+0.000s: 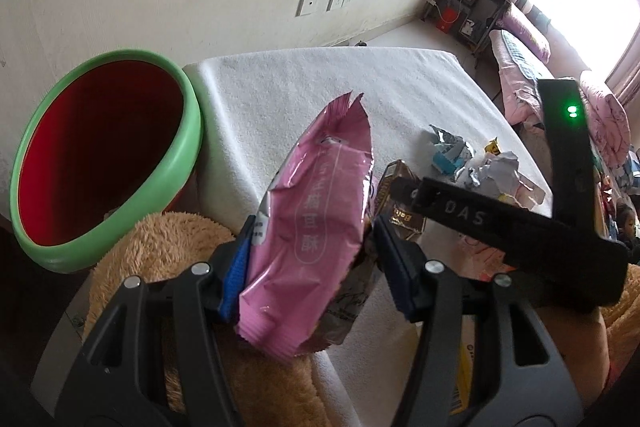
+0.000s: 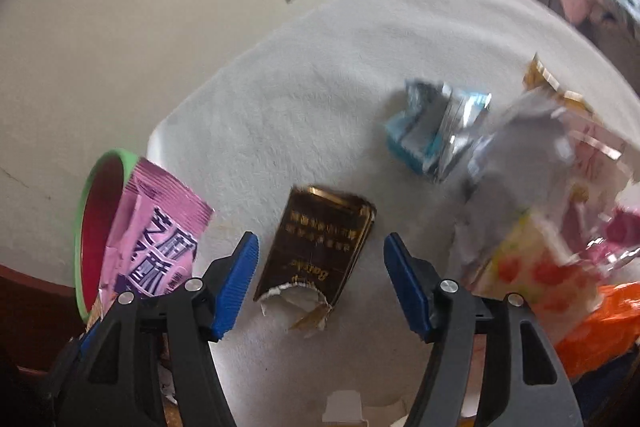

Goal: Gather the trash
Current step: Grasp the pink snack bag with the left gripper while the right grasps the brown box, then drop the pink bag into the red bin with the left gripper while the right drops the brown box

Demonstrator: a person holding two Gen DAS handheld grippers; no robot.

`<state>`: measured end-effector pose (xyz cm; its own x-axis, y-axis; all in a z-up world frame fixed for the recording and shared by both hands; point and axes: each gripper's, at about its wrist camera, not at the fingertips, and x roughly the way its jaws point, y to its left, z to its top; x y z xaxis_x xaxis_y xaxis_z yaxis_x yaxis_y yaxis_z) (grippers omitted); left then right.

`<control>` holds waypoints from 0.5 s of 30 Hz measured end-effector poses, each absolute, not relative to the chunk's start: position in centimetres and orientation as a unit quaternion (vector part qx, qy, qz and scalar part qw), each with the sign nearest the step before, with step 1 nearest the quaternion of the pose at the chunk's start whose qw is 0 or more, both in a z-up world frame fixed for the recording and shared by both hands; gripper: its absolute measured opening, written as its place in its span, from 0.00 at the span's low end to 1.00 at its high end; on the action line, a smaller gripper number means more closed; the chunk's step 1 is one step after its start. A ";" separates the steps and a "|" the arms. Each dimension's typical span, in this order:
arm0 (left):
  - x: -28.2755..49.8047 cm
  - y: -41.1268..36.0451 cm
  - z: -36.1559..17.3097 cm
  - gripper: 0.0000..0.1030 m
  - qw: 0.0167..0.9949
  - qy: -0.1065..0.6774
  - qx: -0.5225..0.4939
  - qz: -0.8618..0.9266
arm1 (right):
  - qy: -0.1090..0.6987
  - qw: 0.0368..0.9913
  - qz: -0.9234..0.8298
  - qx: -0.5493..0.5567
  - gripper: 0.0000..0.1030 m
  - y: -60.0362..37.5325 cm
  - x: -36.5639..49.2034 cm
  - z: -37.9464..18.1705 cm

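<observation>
Two grippers are working over a table draped in a white towel (image 2: 320, 75). One, the left gripper (image 1: 306, 259), is pinching a pink snack wrapper (image 1: 308, 227) between its blue pads and holding it upright just beside a red bin with a green rim (image 1: 108, 163), which is standing against the table's edge. Opposite it, the right gripper (image 2: 320, 287) is hanging over a dark brown wrapper (image 2: 316, 247) lying flat on the towel; its fingers are standing apart on either side of the torn wrapper, not pressing it. More trash is lying to the right: a crumpled blue and silver wrapper (image 2: 440, 131), then a blurred heap of yellow, pink and orange packets (image 2: 560, 247).
</observation>
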<state>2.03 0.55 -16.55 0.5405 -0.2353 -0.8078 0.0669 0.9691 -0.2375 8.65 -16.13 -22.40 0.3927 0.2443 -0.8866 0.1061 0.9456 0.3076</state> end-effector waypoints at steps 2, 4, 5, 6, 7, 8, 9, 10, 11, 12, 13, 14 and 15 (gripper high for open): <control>2.4 0.3 -16.6 0.54 0.873 0.471 -0.089 -0.086 | 0.555 0.816 0.043 0.157 0.64 -15.5 8.9 -22.6; 2.4 0.3 -16.7 0.54 0.873 0.472 -0.089 -0.085 | 0.567 0.809 0.045 0.149 0.68 -14.7 9.4 -23.2; 2.4 0.2 -16.8 0.54 0.872 0.474 -0.087 -0.083 | 0.570 0.807 0.045 0.144 0.68 -14.3 9.6 -23.5; 2.5 0.2 -16.9 0.53 0.871 0.477 -0.086 -0.082 | 0.567 0.811 0.045 0.136 0.69 -14.1 9.6 -23.6; 2.5 0.3 -17.0 0.53 0.870 0.478 -0.085 -0.081 | 0.566 0.813 0.045 0.129 0.68 -14.0 9.6 -23.6; 2.6 0.2 -17.0 0.53 0.869 0.480 -0.084 -0.082 | 0.567 0.813 0.046 0.121 0.62 -14.1 9.7 -23.6; 2.5 0.2 -17.0 0.53 0.870 0.479 -0.083 -0.082 | 0.568 0.815 0.048 0.102 0.54 -14.2 9.6 -23.5; 2.5 0.1 -17.0 0.53 0.871 0.478 -0.082 -0.083 | 0.568 0.815 0.059 0.101 0.51 -14.5 9.4 -23.5; 2.6 0.1 -17.0 0.53 0.870 0.478 -0.082 -0.083 | 0.570 0.812 0.072 0.109 0.49 -15.2 9.2 -23.5; 2.7 0.2 -17.1 0.53 0.870 0.480 -0.081 -0.082 | 0.572 0.809 0.074 0.115 0.48 -16.0 8.9 -23.4; 2.8 0.1 -17.2 0.53 0.869 0.482 -0.078 -0.081 | 0.572 0.809 0.073 0.116 0.48 -16.6 8.6 -23.3; 2.9 -0.1 -17.3 0.53 0.867 0.485 -0.073 -0.081 | 0.569 0.811 0.071 0.117 0.48 -17.3 8.3 -23.0; 2.9 -0.3 -17.4 0.53 0.866 0.488 -0.069 -0.081 | 0.568 0.811 0.070 0.118 0.48 -18.0 8.0 -22.8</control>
<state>2.94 -0.29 -17.38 0.5111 -0.2068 -0.8343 0.0725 0.9775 -0.1979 7.99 -18.01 -22.83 0.3444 0.2477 -0.9056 0.0199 0.9624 0.2708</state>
